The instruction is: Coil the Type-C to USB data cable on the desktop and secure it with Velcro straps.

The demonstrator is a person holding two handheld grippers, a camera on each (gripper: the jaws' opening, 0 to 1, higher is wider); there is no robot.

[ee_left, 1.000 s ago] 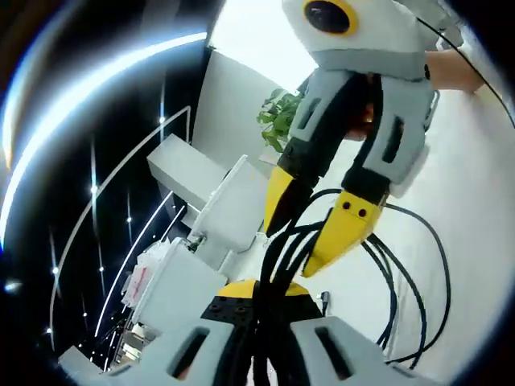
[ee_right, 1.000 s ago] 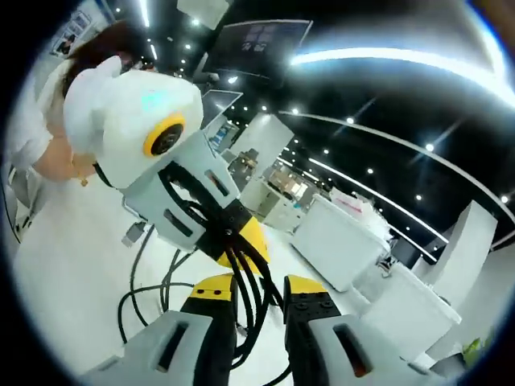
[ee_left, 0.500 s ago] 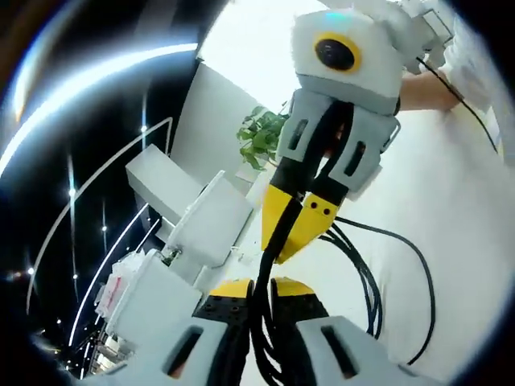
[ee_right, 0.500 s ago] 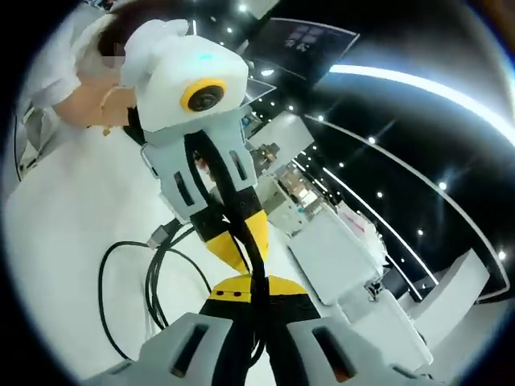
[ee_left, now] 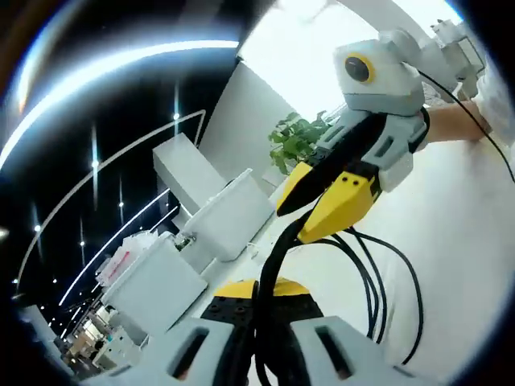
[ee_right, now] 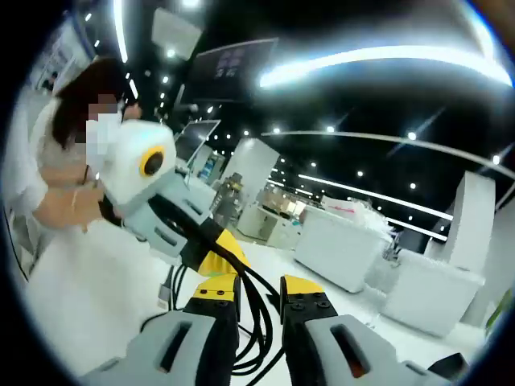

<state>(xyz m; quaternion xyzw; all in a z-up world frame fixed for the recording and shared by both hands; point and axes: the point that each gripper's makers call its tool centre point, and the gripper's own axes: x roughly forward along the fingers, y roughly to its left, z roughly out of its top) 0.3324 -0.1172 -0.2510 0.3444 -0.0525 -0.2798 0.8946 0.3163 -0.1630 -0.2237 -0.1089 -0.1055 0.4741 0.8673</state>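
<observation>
L tongs (ee_left: 259,291) clenched on black cable (ee_left: 269,257); R tongs (ee_right: 258,291) released, strands betw.; loops hang over desk (ee_left: 475,241).

Your left gripper (ee_left: 261,293): grey, yellow-and-black tips | your right gripper (ee_right: 256,291): same colours | data cable (ee_left: 374,289): black | desktop (ee_left: 459,241): white | plant (ee_left: 294,138): green leaves

I see the black data cable (ee_left: 269,257) gathered into a bundle of several strands, held up off the white desktop (ee_left: 459,241). Loose loops (ee_left: 386,297) hang from the bundle and curve down over the desktop. In the right gripper view, the cable (ee_right: 256,318) loops beside its silver connector (ee_right: 167,288).
</observation>
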